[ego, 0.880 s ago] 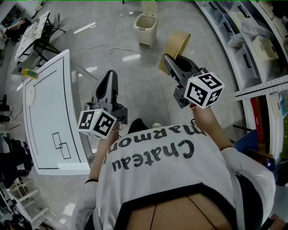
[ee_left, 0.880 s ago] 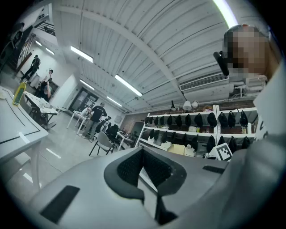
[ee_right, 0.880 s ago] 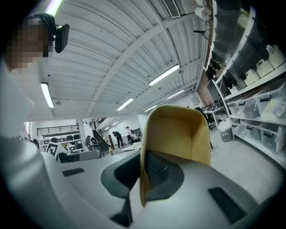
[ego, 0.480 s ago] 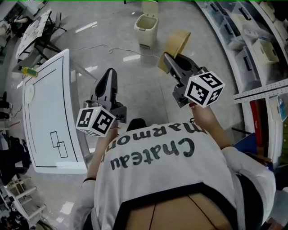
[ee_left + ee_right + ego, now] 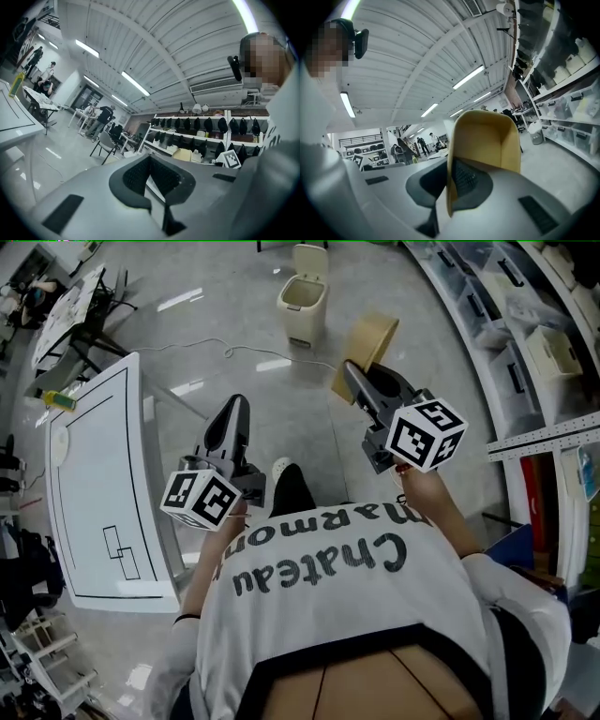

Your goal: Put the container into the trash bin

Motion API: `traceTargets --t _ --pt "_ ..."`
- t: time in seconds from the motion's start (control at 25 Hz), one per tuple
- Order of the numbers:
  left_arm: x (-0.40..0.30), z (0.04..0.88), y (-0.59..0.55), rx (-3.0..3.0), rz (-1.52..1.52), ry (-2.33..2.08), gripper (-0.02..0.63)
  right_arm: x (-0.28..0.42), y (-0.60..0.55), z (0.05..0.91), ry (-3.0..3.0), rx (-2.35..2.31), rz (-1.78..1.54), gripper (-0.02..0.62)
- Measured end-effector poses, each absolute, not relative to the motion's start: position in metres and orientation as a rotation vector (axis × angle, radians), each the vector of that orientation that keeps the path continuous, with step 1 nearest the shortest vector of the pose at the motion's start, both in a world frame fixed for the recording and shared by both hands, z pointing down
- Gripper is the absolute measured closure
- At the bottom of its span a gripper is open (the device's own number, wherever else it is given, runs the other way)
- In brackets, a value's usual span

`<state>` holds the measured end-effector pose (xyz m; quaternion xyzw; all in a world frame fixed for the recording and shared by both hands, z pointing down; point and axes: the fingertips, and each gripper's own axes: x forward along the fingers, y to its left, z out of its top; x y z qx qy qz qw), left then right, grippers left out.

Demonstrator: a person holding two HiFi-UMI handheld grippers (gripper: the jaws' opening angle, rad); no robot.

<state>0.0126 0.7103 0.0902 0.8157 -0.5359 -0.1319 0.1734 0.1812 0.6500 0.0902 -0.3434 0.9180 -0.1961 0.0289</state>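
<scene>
Pinching the wall of the tan container (image 5: 367, 346) in the closed right claw (image 5: 352, 376). Sits well short of the trash bin (image 5: 305, 298), ahead and slightly left

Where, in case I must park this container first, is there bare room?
The white table is mostly bare between the bottle at its far corner and the outlined rectangles. Floor before the trash bin is open; the right shelves are crowded.

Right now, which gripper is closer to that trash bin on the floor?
Right. The right gripper, shut on the container, has the trash bin ahead; the left gripper sits farther back.
</scene>
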Motion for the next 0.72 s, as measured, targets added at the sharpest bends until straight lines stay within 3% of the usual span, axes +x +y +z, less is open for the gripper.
traceTargets --t 0.72 --pt "-0.031 0.091 0.542 2.342 -0.36 -1.408 0.583 0.128 0.5 0.097 2.814 -1.128 -0.643 0.563"
